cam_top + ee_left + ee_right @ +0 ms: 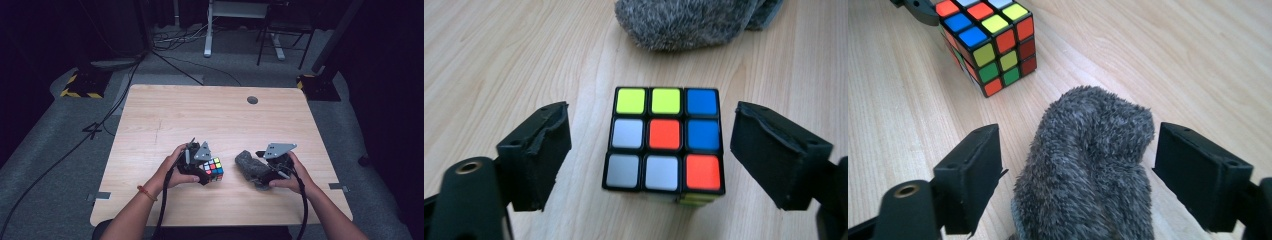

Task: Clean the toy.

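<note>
A scrambled colour cube rests on the wooden table. My left gripper is at it; in the left gripper view the cube sits between the two black pads with a gap on each side, so the gripper is open. A grey furry object lies to the cube's right. My right gripper straddles the furry object; its pads stand clear of the fur, open. The cube lies just beyond it.
A round cable hole sits near the table's far edge. Cables trail from both grippers toward the near edge. Beyond the table are grey carpet, floor cables and desk legs.
</note>
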